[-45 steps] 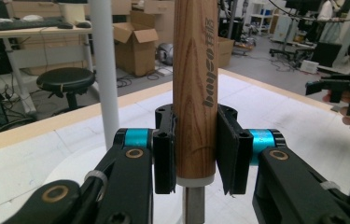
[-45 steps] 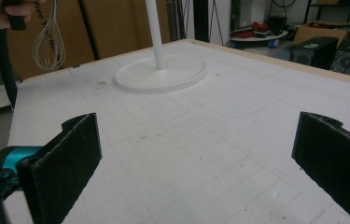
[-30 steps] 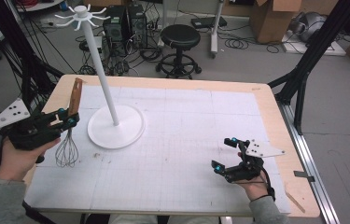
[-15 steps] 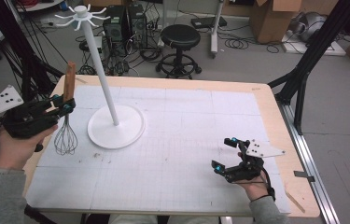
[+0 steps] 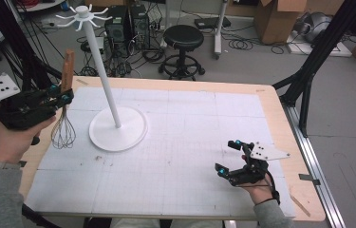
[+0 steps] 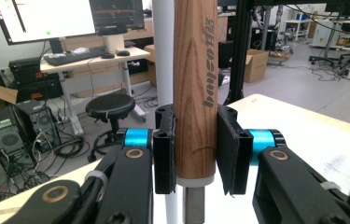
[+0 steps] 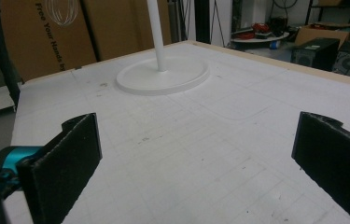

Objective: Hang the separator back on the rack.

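Note:
A whisk with a wooden handle (image 5: 67, 64) and wire head (image 5: 63, 134) hangs upright at the table's left, lifted off the mat. My left gripper (image 5: 58, 96) is shut on its handle (image 6: 194, 93), the pads pressing both sides just above the metal neck. A white stand (image 5: 117, 127) with a tall pole and hooked crown (image 5: 83, 15) rises just right of the whisk; its pole (image 6: 164, 51) stands behind the handle. My right gripper (image 5: 227, 158) rests low at the front right, open, its jaws wide apart with bare mat between them (image 7: 196, 149).
A white gridded mat (image 5: 180, 137) covers the wooden table (image 5: 280, 118). The stand's round base (image 7: 163, 74) lies ahead of the right gripper. Behind the table are a black stool (image 5: 182, 38), computer towers, cables and cardboard boxes. Black frame legs flank both sides.
My left gripper has lifted the whisk straight up, its wire head now clear of the mat. The right gripper has not moved.

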The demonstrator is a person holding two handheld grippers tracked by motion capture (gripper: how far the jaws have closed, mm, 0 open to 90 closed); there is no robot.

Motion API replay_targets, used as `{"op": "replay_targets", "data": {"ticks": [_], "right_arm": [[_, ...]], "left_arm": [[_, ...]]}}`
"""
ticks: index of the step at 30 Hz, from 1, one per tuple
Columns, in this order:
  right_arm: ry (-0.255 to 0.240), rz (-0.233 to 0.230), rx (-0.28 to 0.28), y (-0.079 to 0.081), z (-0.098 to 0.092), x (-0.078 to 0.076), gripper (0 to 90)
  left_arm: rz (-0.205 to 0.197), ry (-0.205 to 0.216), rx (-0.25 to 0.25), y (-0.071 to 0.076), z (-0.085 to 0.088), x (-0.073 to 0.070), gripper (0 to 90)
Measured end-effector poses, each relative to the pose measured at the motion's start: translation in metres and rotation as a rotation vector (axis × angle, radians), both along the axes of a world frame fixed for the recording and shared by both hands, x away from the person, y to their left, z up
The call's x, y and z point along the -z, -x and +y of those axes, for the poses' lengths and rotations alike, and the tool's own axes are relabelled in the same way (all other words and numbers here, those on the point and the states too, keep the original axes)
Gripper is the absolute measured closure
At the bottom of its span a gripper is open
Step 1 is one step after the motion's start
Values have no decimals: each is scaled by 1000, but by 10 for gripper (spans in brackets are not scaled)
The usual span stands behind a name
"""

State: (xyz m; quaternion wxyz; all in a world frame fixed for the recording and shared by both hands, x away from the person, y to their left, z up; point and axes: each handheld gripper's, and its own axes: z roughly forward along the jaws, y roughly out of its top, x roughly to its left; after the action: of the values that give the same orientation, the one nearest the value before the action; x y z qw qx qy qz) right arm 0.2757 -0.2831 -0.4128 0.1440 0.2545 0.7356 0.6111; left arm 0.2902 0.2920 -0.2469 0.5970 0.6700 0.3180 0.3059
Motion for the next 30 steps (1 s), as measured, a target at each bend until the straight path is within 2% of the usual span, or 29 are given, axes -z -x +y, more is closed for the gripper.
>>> {"op": "replay_targets", "data": {"ticks": [7, 14, 18, 26, 30], "right_arm": [[-2, 1, -1, 0, 0, 0, 5], [-4, 0, -1, 0, 0, 0, 5], [-2, 2, -7, 0, 0, 0, 5], [-1, -6, -3, 0, 0, 0, 6], [-1, -2, -4, 0, 0, 0, 5]], "left_arm": [[-12, -9, -17, -3, 1, -12, 702], [-20, -15, -31, -4, 4, -18, 702], [-21, 0, -35, -5, 8, -21, 702], [-26, -3, -17, -6, 11, -28, 702], [-28, 12, -15, -7, 13, -32, 702]]}}
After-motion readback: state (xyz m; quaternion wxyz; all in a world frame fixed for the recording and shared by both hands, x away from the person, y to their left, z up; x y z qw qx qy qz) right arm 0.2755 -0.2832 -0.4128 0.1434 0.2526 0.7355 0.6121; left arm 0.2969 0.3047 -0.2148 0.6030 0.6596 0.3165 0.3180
